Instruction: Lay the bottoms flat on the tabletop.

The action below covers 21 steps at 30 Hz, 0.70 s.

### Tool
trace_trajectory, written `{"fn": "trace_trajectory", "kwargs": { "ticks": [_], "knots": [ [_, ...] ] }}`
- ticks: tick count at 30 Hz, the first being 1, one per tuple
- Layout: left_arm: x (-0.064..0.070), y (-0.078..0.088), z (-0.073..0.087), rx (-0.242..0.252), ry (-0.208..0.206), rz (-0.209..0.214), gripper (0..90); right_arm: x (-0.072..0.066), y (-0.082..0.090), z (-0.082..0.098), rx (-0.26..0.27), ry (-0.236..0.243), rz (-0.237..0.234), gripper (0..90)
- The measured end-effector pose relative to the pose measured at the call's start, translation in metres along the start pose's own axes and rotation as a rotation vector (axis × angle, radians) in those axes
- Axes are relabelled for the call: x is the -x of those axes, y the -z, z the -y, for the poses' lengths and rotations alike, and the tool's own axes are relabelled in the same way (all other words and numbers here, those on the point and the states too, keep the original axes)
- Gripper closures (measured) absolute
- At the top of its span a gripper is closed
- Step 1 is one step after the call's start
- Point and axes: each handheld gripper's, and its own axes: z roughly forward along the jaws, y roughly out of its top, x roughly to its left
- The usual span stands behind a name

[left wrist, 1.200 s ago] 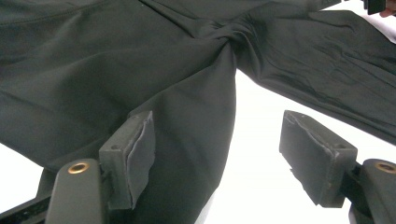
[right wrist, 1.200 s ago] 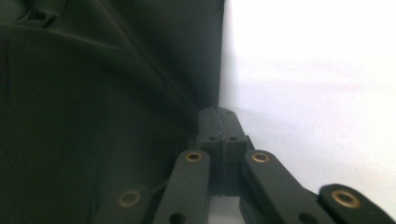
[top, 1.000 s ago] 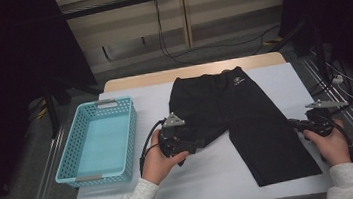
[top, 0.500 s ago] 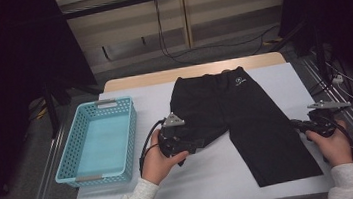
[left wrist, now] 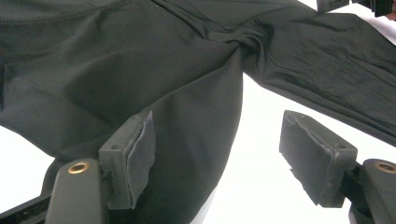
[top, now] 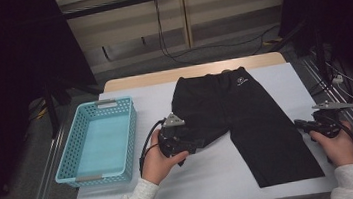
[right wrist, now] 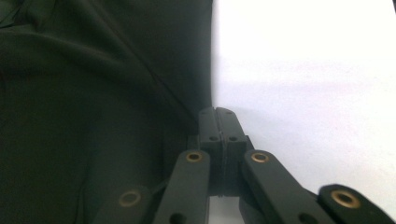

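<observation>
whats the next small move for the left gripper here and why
Probably close the left gripper on the shorts: its fingers stand open around the left leg's edge, not pressing it, while the right gripper is shut at the other leg's edge.

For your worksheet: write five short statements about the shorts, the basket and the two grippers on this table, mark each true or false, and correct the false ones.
1. The black shorts lie on the white table. True.
2. The blue basket holds a folded garment. False: nothing lies in it.
3. The left gripper has its jaws apart, with a shorts leg under them. True.
4. The right gripper stands wide open. False: its jaws are shut, at the outer edge of the other shorts leg.
5. The basket stands on the right gripper's side of the shorts. False: it stands on the left gripper's side.
</observation>
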Motion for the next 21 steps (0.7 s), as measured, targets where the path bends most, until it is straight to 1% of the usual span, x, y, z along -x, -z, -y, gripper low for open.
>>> {"fn": "trace_trajectory", "kwargs": {
  "ticks": [4, 7, 8, 9, 10, 12, 13, 14, 17, 18, 19, 21],
  "knots": [
    [0.0, -0.001, 0.0, -0.001, -0.002, 0.003, 27.2, 0.002, 0.001, 0.001, 0.001, -0.009, -0.003, 90.0],
    [0.001, 0.0, -0.001, 0.002, 0.001, 0.008, 27.2, 0.001, 0.001, -0.001, -0.004, 0.007, 0.006, 90.0],
    [0.001, 0.0, -0.001, 0.003, -0.001, 0.008, 27.2, 0.0, 0.001, -0.002, -0.002, 0.012, 0.012, 87.9],
    [0.001, 0.0, -0.001, 0.002, 0.0, 0.01, 27.2, 0.0, 0.0, -0.004, 0.013, 0.015, 0.015, 82.4],
    [0.0, 0.0, -0.001, 0.002, 0.0, 0.009, 27.2, 0.0, -0.001, -0.006, 0.023, 0.012, 0.014, 79.8],
    [0.0, 0.0, -0.001, 0.001, 0.002, 0.009, 27.2, -0.002, -0.004, -0.011, 0.031, 0.017, -0.006, 75.4],
    [0.001, 0.0, -0.001, 0.001, 0.001, 0.009, 27.2, -0.004, -0.006, -0.013, 0.035, 0.015, -0.003, 72.7],
    [0.001, 0.0, -0.001, 0.004, -0.002, 0.008, 27.2, -0.005, -0.009, -0.017, 0.037, 0.023, 0.002, 69.2],
    [0.002, 0.0, -0.001, 0.002, -0.003, 0.011, 27.1, -0.01, -0.019, -0.026, 0.024, 0.045, -0.001, 67.2],
    [0.002, 0.0, -0.001, -0.001, -0.002, 0.012, 27.1, -0.011, -0.022, -0.027, 0.01, 0.049, 0.002, 65.4],
    [0.001, 0.0, 0.0, -0.003, -0.002, 0.013, 27.1, -0.013, -0.026, -0.028, 0.001, 0.064, 0.012, 63.3],
    [0.0, 0.0, 0.001, -0.006, 0.004, 0.011, 27.1, -0.013, -0.033, -0.03, -0.018, 0.069, 0.049, 57.8]
  ]
}}
